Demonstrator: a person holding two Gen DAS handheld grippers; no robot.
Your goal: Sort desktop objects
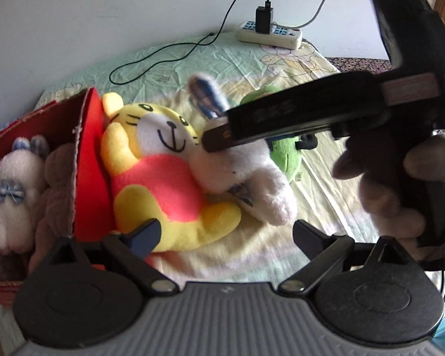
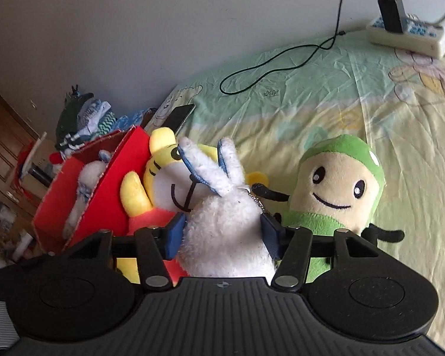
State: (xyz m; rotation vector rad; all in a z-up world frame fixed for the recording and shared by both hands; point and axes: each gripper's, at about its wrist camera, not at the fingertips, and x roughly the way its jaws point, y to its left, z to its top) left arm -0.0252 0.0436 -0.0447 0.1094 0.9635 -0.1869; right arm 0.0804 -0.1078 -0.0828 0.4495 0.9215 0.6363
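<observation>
Right tongs (image 2: 222, 234) pinch white rabbit (image 2: 222, 231); green plush (image 2: 338, 190) beside.

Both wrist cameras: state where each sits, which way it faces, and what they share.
Left wrist: on the left gripper, open, facing the yellow tiger plush beside the red box; the gloved right hand shows.
Right wrist: on the right gripper, facing the wall, closed on the white rabbit plush.
Shared: both plushes, red box, green plush, power strip.
</observation>
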